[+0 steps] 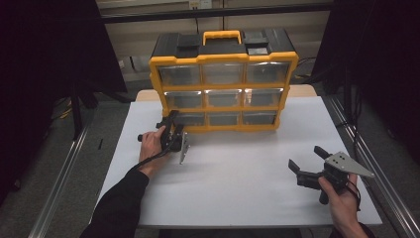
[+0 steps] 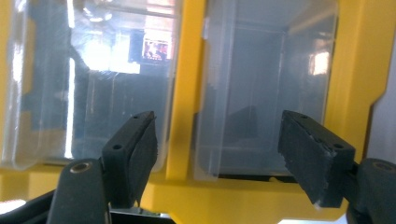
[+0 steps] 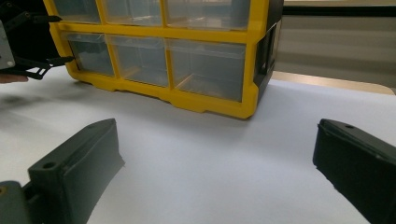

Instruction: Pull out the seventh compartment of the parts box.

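Jaws on your left gripper stand wide apart with nothing between them, right up against the lower left corner of the yellow drawer cabinet. From the left gripper view, that gripper looks straight at two clear drawers: one jaw sits in front of the near drawer, the other in front of the neighbouring drawer, and the yellow divider of the frame runs between them. You cannot tell from these views whether either jaw touches the plastic. Your left hand holds the gripper on its side, so the grey plate hangs edge-down toward the white surface.

Moving across, the cabinet stands upright at the far middle of the surface, three rows of three clear drawers in a yellow frame, with a black top and a yellow carry handle. All nine drawers look pushed in. The bottom left drawer is the one nearest your left gripper.

On the right, your right hand holds the right gripper low over the surface, well apart from the cabinet. Its jaws are also spread open and hold nothing. In the right gripper view, the right gripper faces bare white surface, with the cabinet's lower right corner beyond it.
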`<action>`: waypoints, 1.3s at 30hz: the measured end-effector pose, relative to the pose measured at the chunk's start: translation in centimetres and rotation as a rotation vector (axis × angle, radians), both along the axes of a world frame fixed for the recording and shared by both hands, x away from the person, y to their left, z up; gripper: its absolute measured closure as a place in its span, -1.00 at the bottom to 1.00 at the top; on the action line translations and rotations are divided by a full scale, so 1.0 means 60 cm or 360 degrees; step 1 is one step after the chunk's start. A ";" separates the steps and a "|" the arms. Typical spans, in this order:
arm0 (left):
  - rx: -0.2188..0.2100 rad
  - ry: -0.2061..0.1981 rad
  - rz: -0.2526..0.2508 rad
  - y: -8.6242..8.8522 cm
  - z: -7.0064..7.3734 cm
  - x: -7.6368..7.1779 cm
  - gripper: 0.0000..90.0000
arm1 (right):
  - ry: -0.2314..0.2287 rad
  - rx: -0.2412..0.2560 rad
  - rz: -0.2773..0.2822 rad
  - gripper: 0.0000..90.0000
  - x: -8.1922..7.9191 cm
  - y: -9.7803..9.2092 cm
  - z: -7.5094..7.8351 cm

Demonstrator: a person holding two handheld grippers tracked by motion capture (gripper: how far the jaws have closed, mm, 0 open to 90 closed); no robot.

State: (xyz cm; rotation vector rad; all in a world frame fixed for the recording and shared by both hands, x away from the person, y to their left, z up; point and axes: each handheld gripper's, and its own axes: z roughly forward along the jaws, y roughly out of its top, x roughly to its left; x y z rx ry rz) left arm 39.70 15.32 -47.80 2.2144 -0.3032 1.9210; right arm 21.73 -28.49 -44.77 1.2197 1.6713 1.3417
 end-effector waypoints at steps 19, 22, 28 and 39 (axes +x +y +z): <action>0.0153 0.0009 0.0047 -0.002 0.000 0.002 0.24 | 0.0001 -0.0007 0.0001 -0.99 0.001 0.000 0.000; 0.0168 0.0015 0.0092 -0.003 0.005 0.002 0.42 | 0.0001 -0.0007 0.0003 -0.99 0.001 0.000 0.000; 0.0138 -0.0008 0.0126 -0.006 0.007 0.000 0.52 | 0.0001 -0.0007 0.0003 -0.99 0.001 0.000 -0.001; 0.0006 -0.0030 0.0122 -0.011 -0.007 0.006 0.69 | -0.0001 -0.0006 0.0003 -0.99 0.001 0.001 -0.001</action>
